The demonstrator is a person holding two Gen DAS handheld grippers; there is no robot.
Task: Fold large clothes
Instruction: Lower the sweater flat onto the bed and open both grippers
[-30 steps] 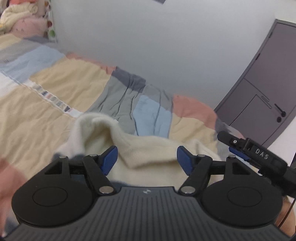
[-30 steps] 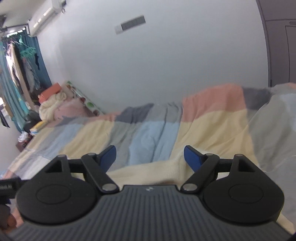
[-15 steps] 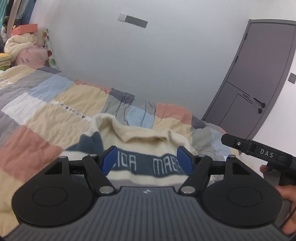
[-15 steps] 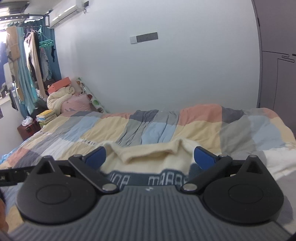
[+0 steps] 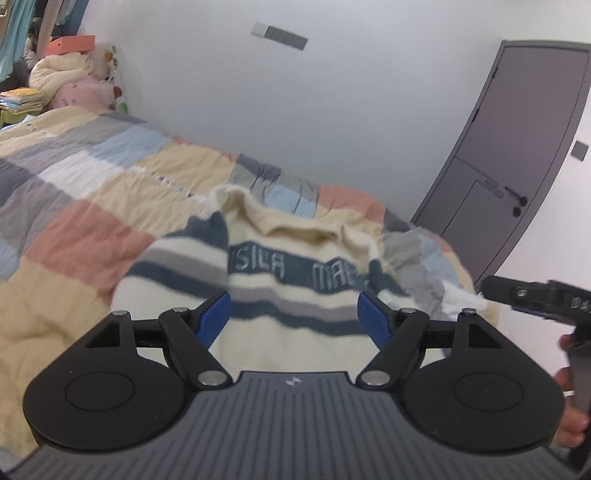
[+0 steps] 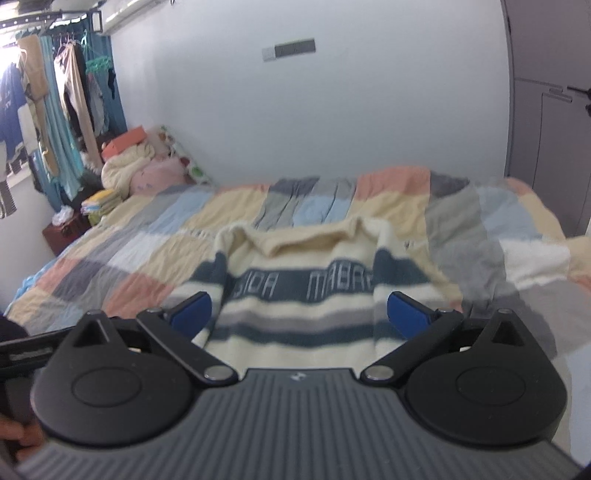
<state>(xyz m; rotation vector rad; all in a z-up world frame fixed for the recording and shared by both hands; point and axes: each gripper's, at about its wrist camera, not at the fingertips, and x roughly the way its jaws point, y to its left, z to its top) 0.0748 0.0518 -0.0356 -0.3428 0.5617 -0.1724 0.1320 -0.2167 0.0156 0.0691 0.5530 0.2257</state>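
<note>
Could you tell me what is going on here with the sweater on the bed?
A person holds a gripper in each hand above a cream striped sweater that lies on a patchwork quilt. The left gripper, its jaws opening, and the wide-open right gripper grip nothing; the sweater lies unfolded beyond them.

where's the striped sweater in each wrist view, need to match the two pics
Left wrist: the striped sweater lies centre, just above the left gripper, whose jaws are opening with nothing pinched.
Right wrist: the striped sweater lies centre, just above the wide-open right gripper.
Shared landmark: the grey wall plate high on the white wall, above the patchwork quilt.
</note>
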